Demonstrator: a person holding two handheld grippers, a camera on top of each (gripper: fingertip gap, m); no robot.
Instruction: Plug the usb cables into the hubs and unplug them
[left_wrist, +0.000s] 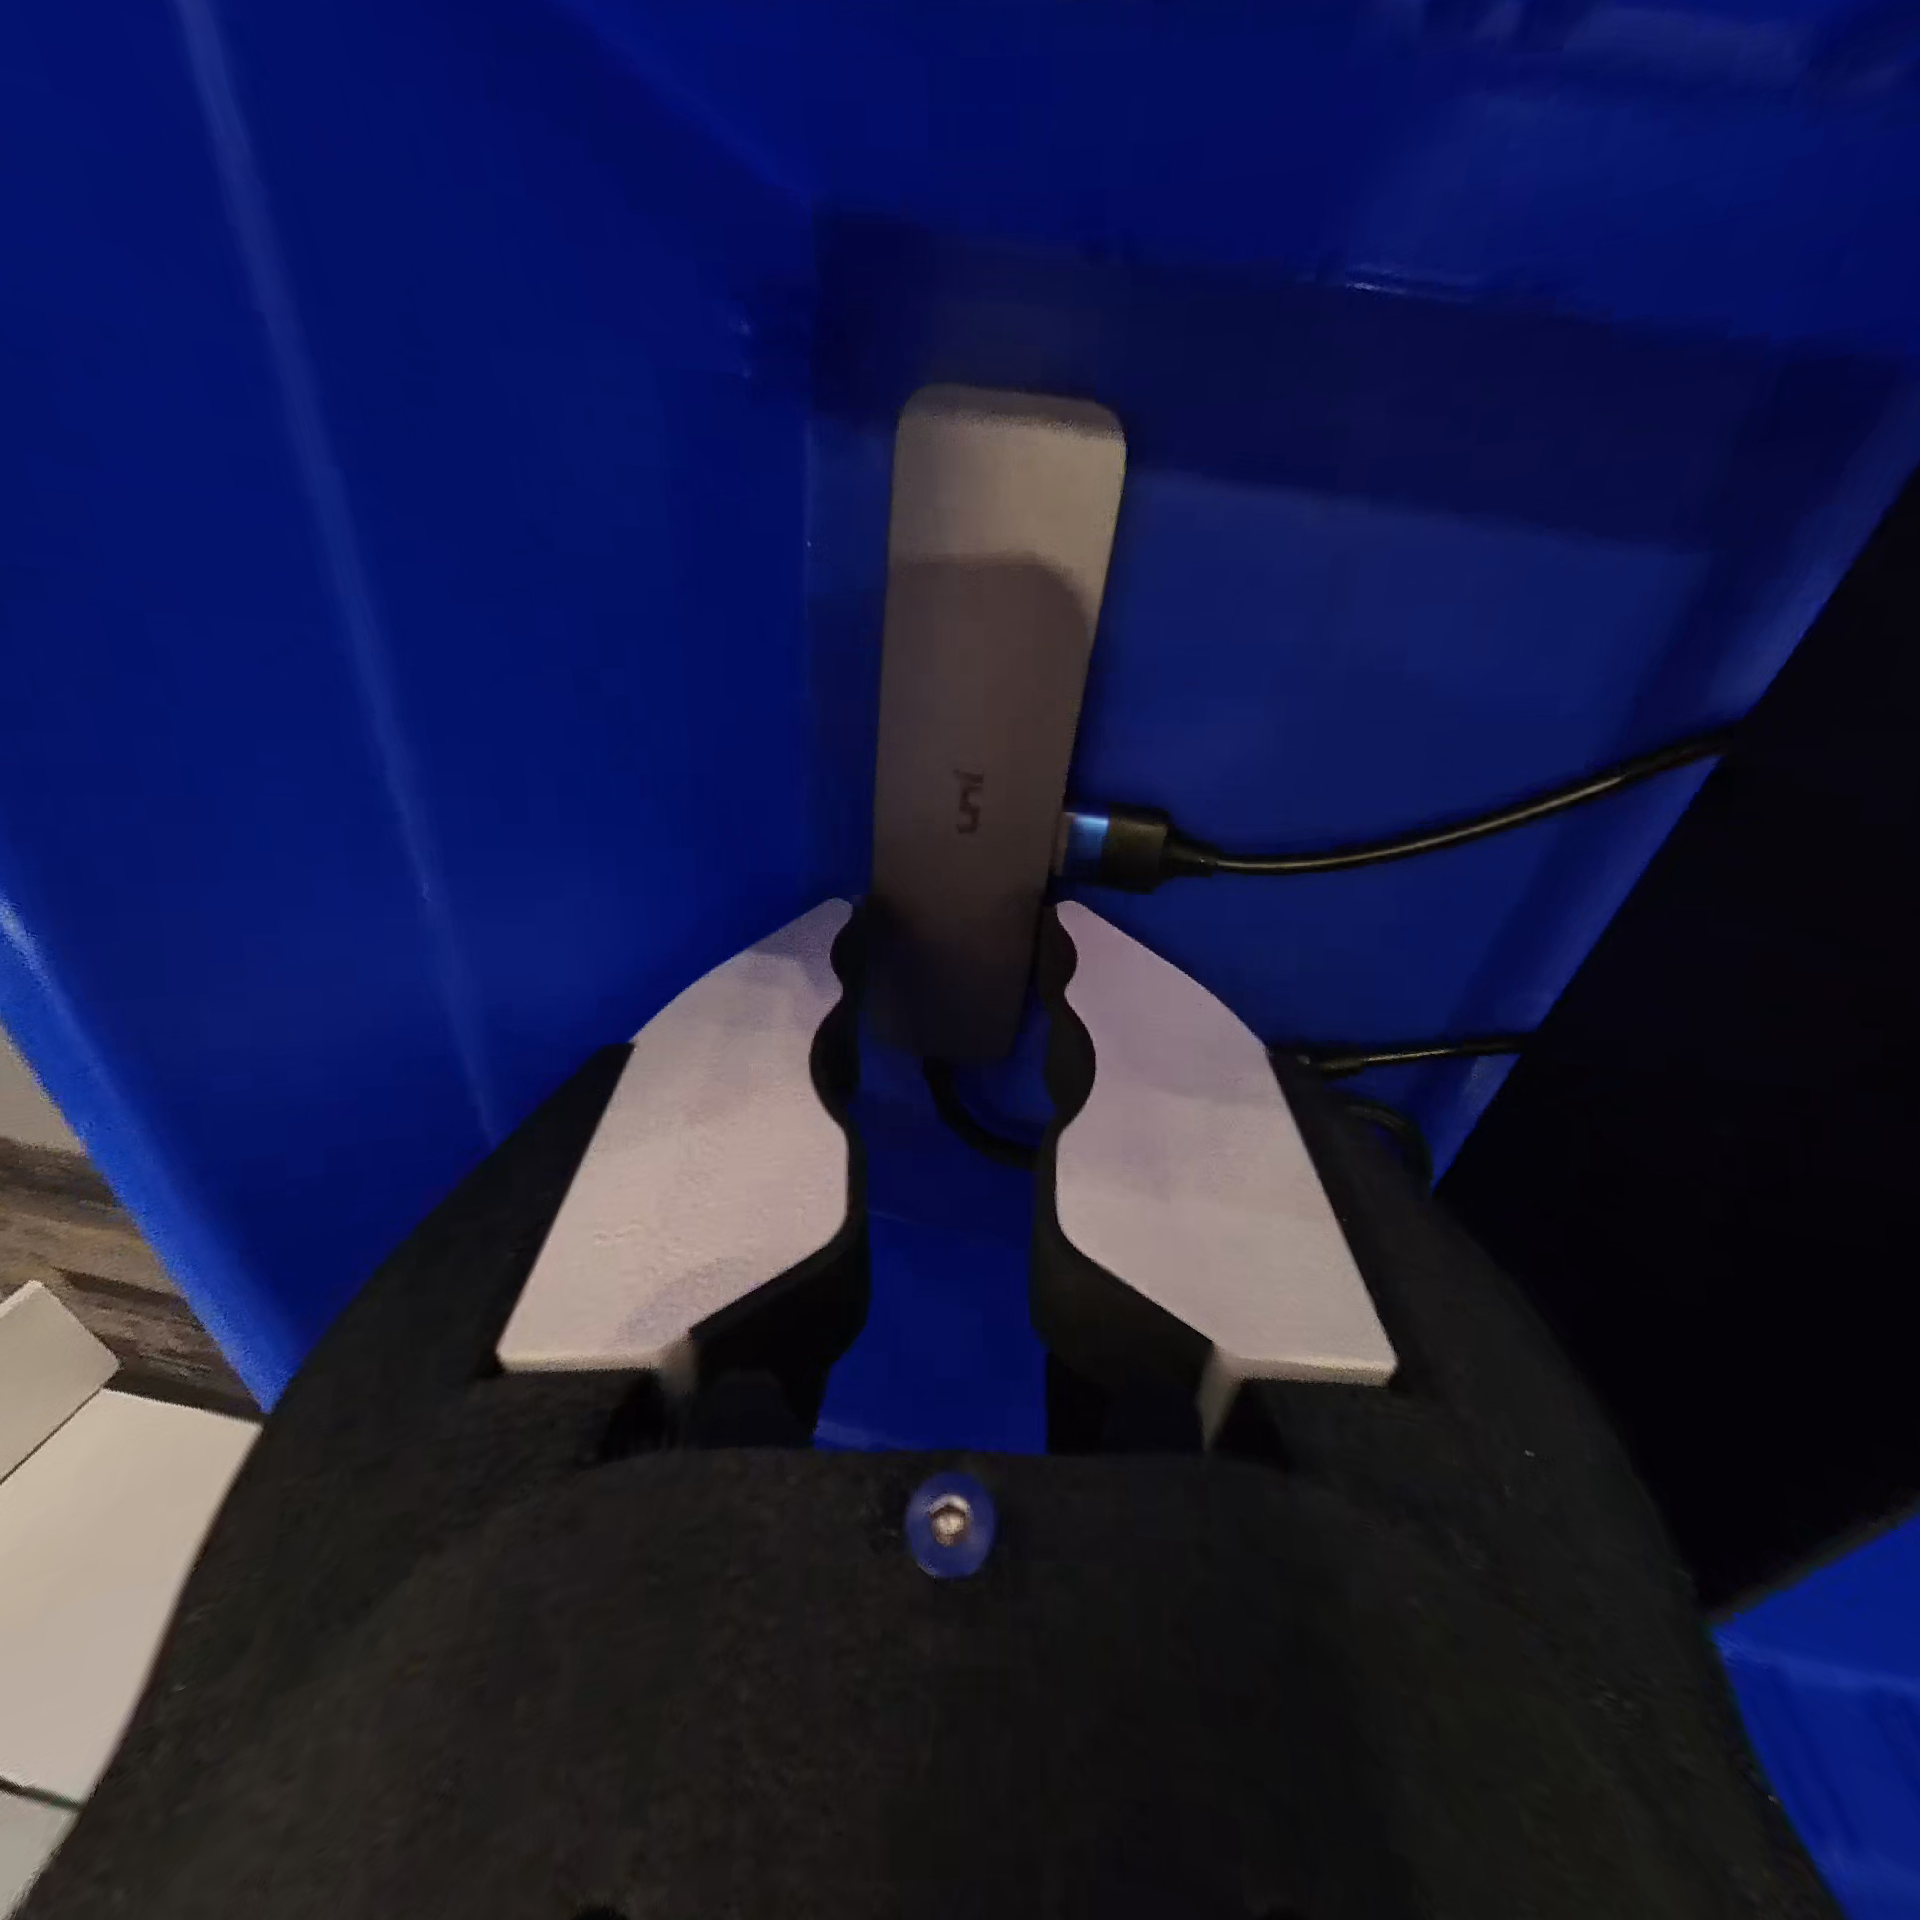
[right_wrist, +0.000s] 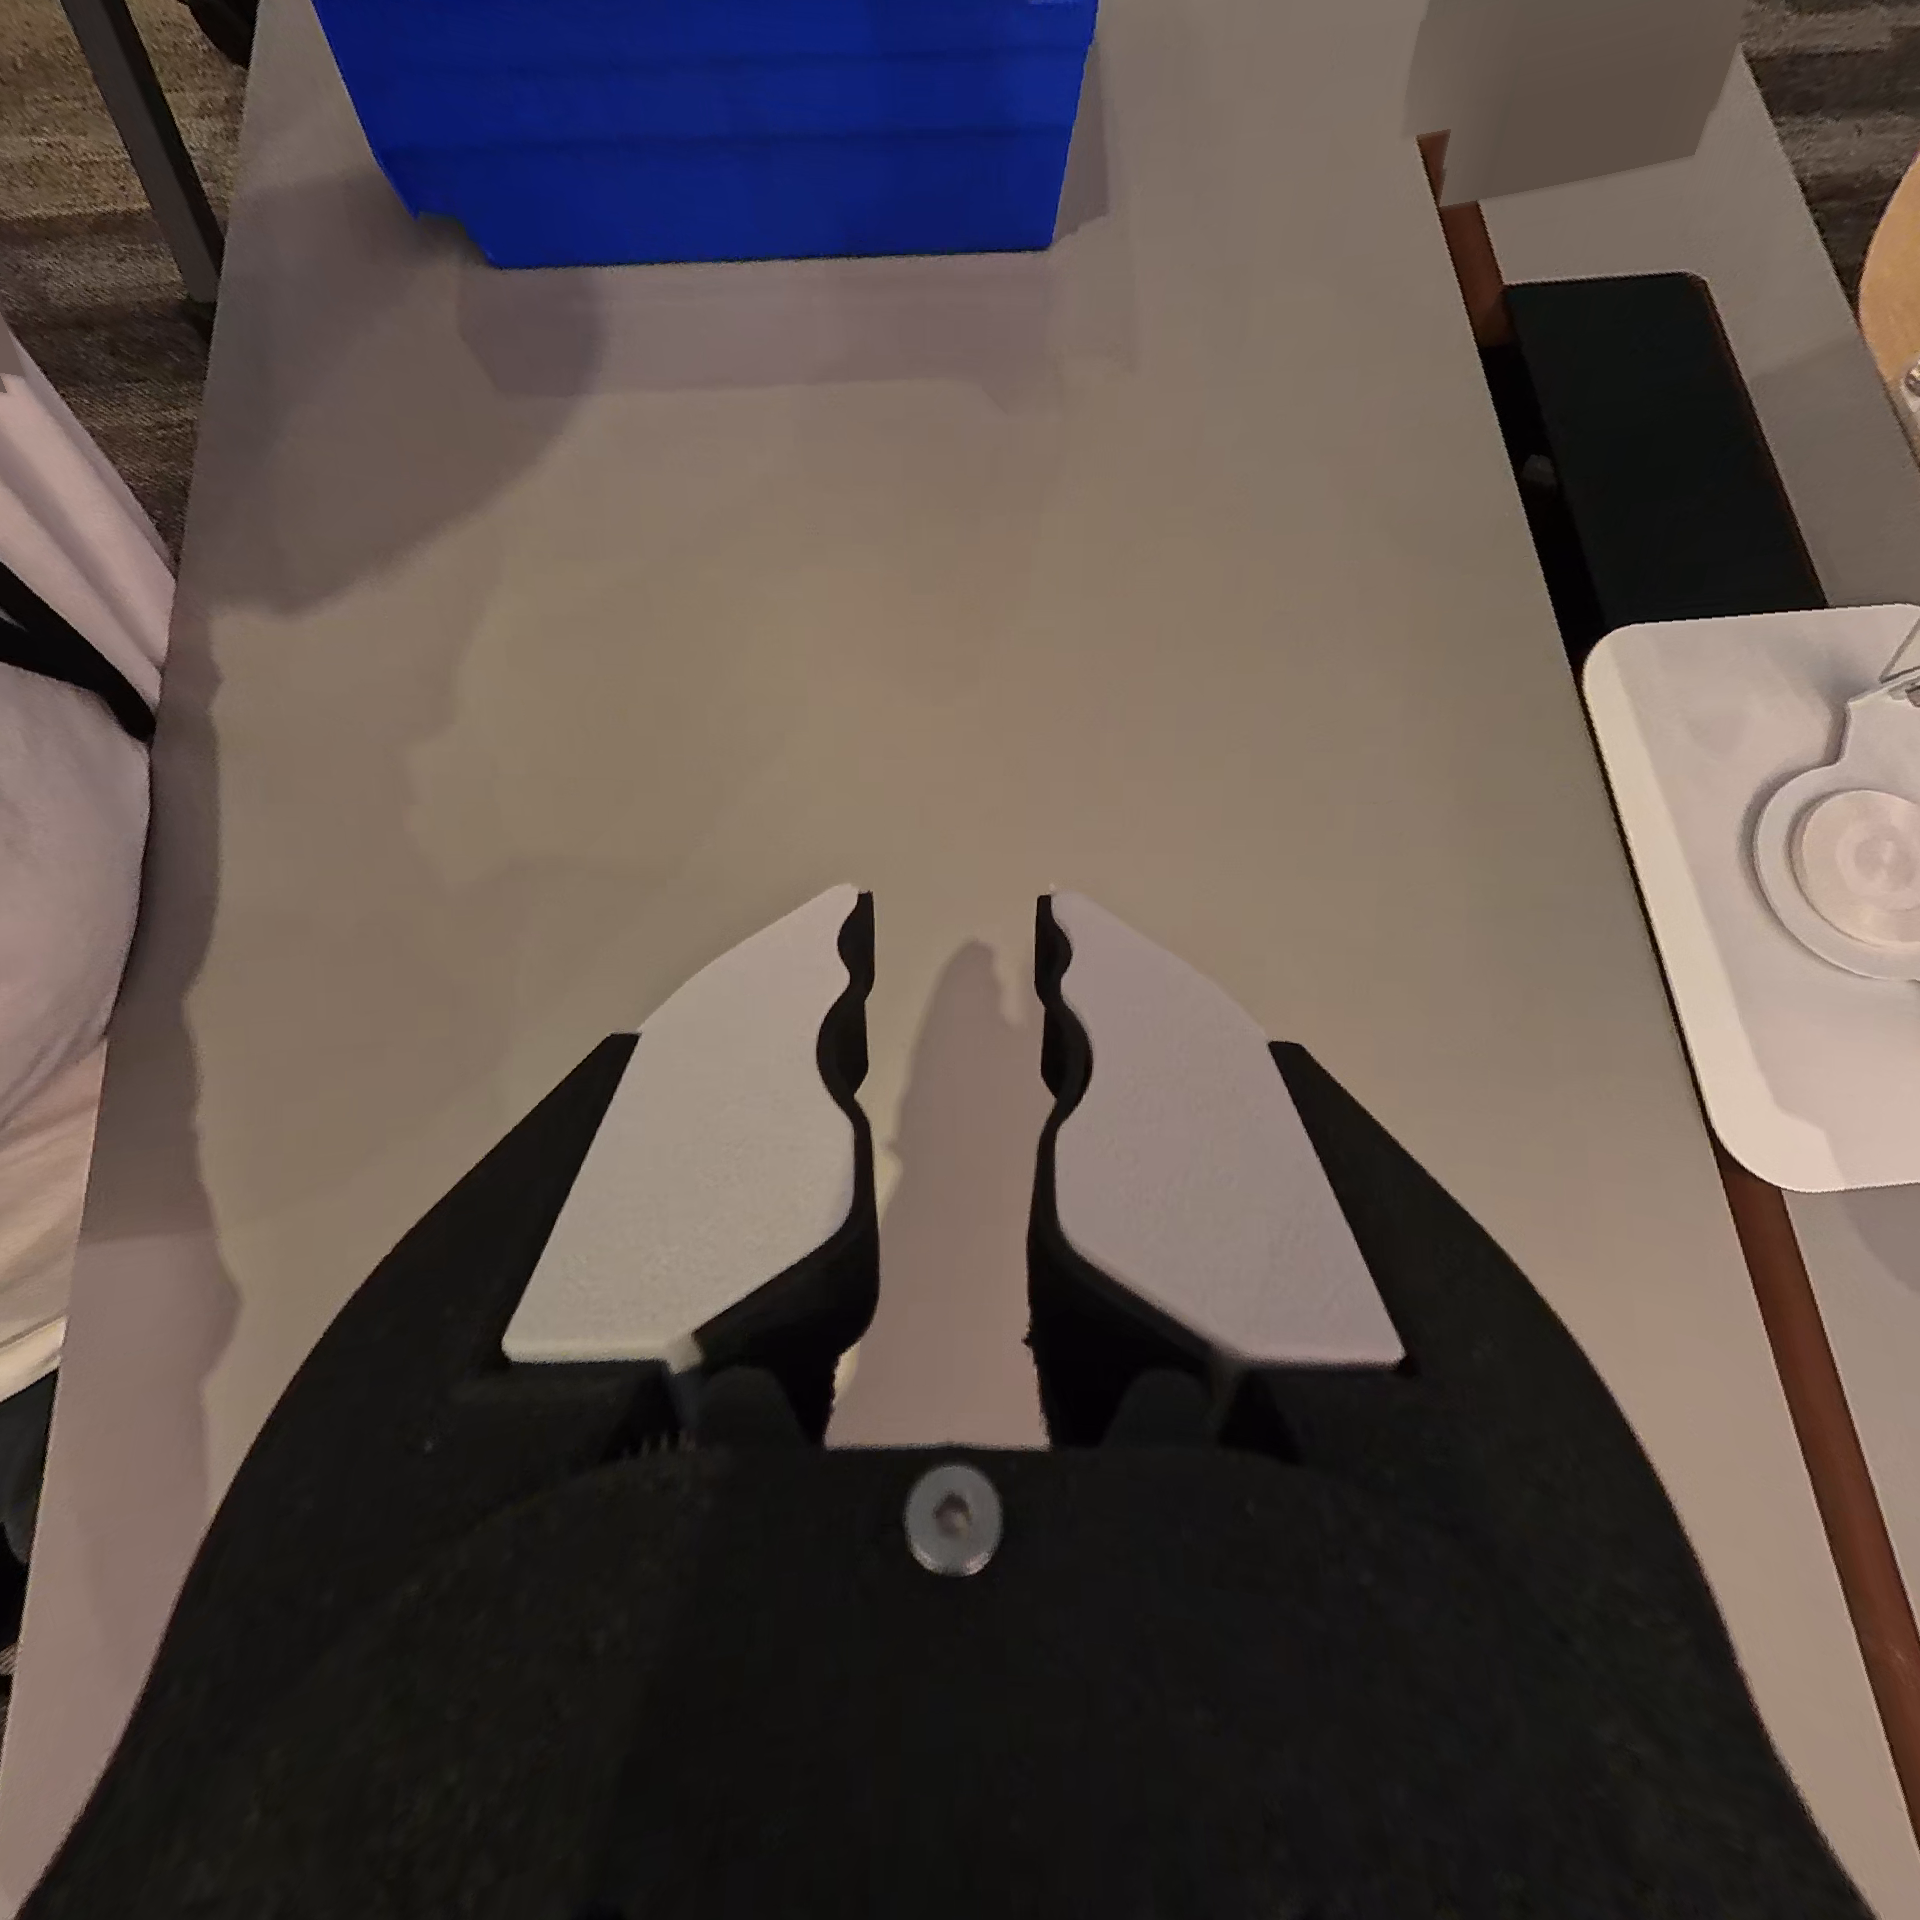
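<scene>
A slim grey USB hub (left_wrist: 997, 675) lies inside a blue bin (left_wrist: 416, 520), pointing away from me. My left gripper (left_wrist: 954, 925) is shut on the hub's near end, with one finger on each long side. A black USB cable (left_wrist: 1455, 821) is plugged into the hub's right side by its plug (left_wrist: 1117, 831). The hub's own black lead (left_wrist: 977, 1127) curls out beneath my fingers. My right gripper (right_wrist: 954, 914) is open and empty, hovering over the grey table (right_wrist: 831, 571), well short of the blue bin (right_wrist: 727, 135).
Another black cable (left_wrist: 1403, 1055) crosses the bin's right wall. In the right wrist view a white tray (right_wrist: 1714, 883) with a round part and a black box (right_wrist: 1631, 436) sit on the right. A person in white (right_wrist: 62, 831) is at the left edge. The gap from one gripper's tips to the other's is roughly 50 centimeters.
</scene>
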